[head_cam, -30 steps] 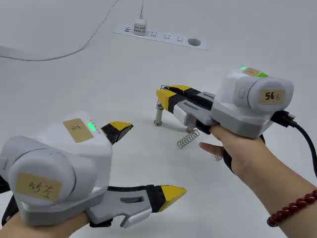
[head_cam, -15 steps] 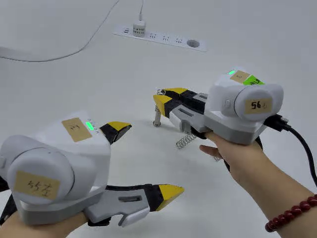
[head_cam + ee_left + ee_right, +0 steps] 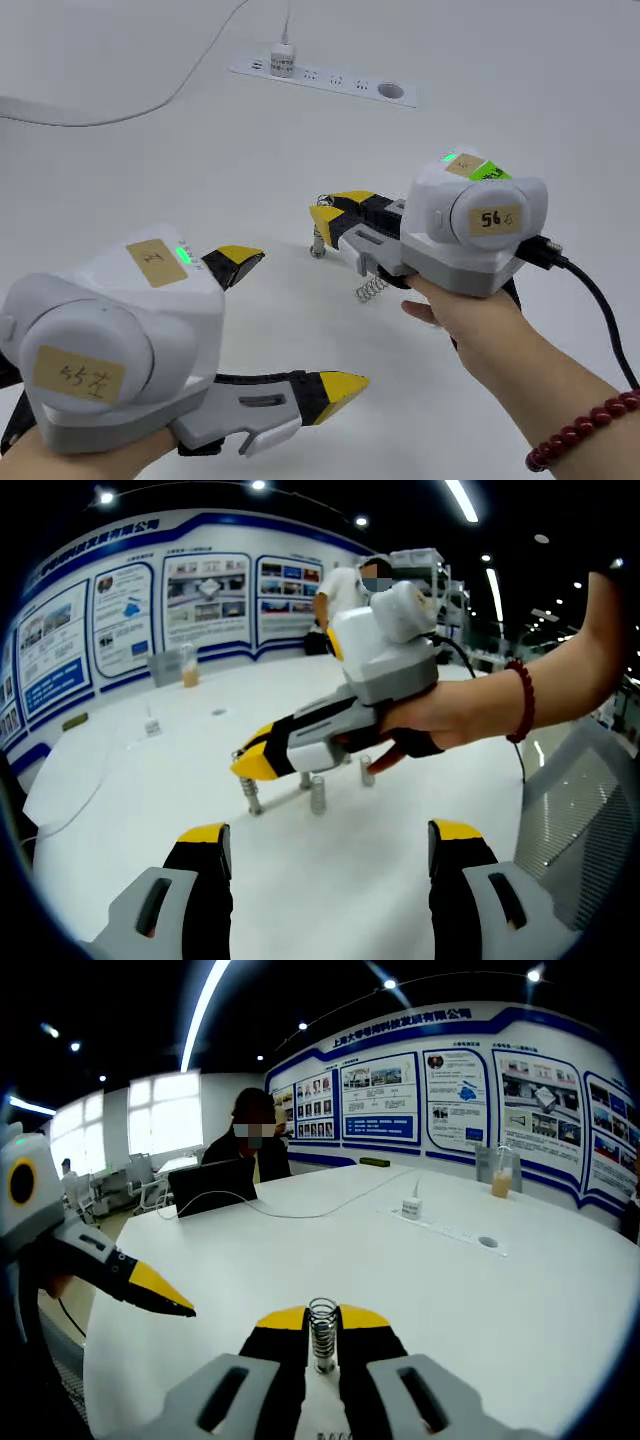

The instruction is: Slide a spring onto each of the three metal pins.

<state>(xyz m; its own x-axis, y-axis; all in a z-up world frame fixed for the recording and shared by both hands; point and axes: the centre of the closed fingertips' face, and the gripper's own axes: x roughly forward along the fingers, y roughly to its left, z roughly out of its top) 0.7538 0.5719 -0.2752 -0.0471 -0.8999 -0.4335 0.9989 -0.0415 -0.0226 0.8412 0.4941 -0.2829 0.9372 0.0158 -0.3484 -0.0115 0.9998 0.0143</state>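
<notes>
Fingers of the right gripper [image 3: 322, 1318] are seen drawn close together, pinching a spring [image 3: 322, 1340] that is held upright between the yellow tips. In the head view that gripper [image 3: 336, 205] is reached out over the white worktop [image 3: 200, 170], and its tips are held just above a metal pin [image 3: 318, 240] that stands upright; whether the coil has met the top of the pin cannot be told. In the left gripper view the yellow tips of the right gripper [image 3: 255, 765] are seen directly over the same pin [image 3: 250, 796]; two further pins [image 3: 318, 795] are stood upright beside it on the worktop. A second spring [image 3: 370, 289] is laid on its side on the worktop, near the pin and under the body of the right gripper. The left gripper [image 3: 290, 320] is held low and close to the person, well apart from the pins; its fingers are spread wide and nothing is held between them, and the same wide gap is shown in the left gripper view [image 3: 330, 832]. A power strip [image 3: 325, 76] with one plug fitted is laid at the far side of the worktop.
</notes>
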